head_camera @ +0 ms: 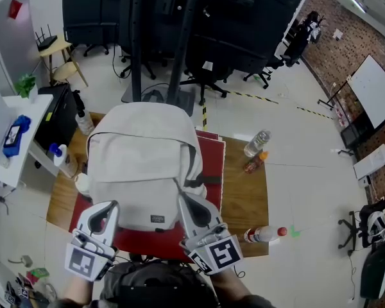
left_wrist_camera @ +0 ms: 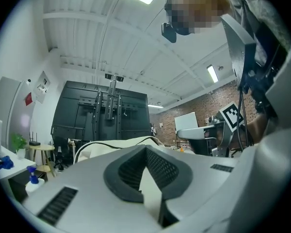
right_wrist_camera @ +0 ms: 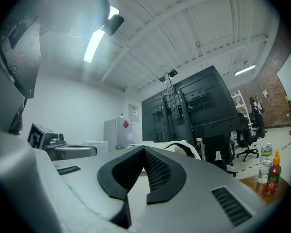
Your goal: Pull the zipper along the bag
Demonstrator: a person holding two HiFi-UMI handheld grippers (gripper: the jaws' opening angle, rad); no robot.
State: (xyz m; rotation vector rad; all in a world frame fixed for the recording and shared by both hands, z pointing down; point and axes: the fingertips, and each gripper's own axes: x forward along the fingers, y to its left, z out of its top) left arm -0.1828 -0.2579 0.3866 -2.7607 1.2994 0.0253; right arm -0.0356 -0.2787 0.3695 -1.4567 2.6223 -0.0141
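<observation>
the bag (head_camera: pixel 141 165) lies flat on a red mat (head_camera: pixel 213 165) on the table (head_camera: pixel 247 197), its bottom edge towards the person, likely so that the zipper (head_camera: pixel 197 162) faces up and within reach. the left gripper (head_camera: pixel 108 207) sits at the bag's near left corner with its jaws clenched together, probably to steady the bag against the pull. the right gripper (head_camera: pixel 185 199) sits at the near right, where a dark zipper line ends, jaws also closed; whether it pinches the zipper pull cannot be made out. the bag is pale grey, soft and smooth, with a small dark label near its near edge.
</observation>
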